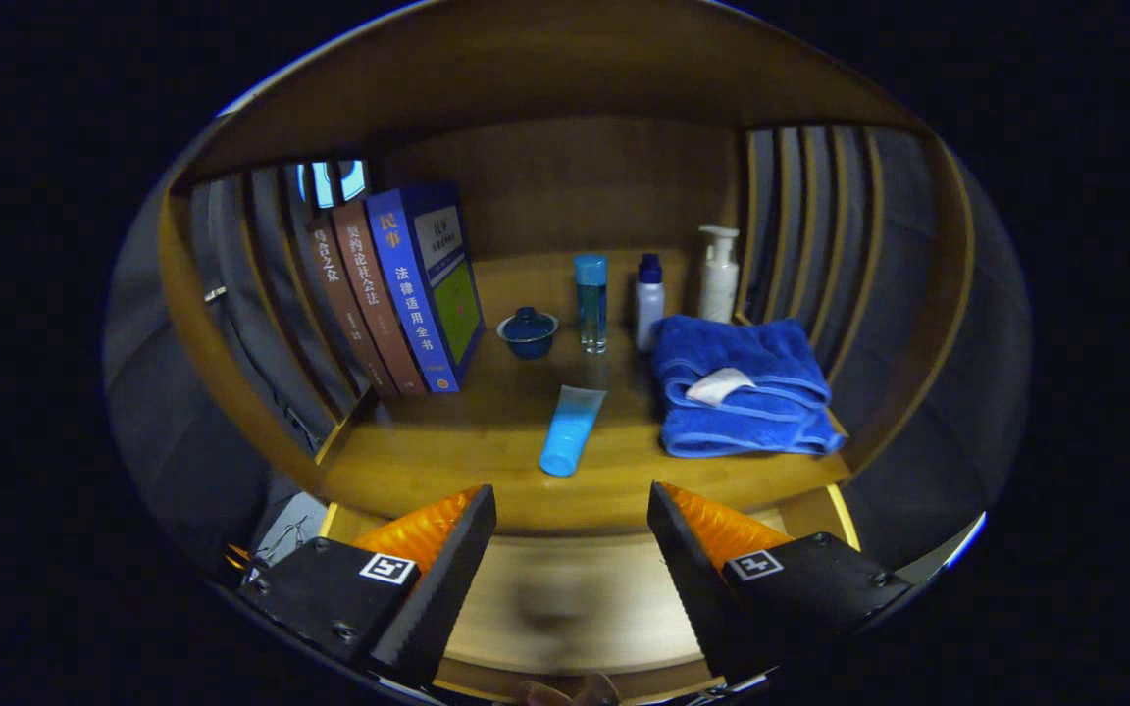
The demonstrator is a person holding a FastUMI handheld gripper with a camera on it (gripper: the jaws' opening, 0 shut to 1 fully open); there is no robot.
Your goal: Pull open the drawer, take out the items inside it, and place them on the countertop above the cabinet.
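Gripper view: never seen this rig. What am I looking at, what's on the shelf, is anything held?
This is one picture from a fisheye camera that rides on a handheld two-finger claw and looks forward along its fingers. There is no robot arm; a person carries the claw. The two wedge shapes in the foreground are its fingers, spread apart with nothing between them, so nothing is held.

Beyond them is a wooden countertop inside a shelf unit. On it, a row of books leans at the far left. Near the middle stand a small blue lidded bowl, a clear blue bottle, a white bottle with a dark cap and a white pump bottle. A light blue tube lies flat just ahead of the fingers, and a folded blue towel sits beside it.

Under the fingers is a blurred wooden surface; I cannot tell what it is.
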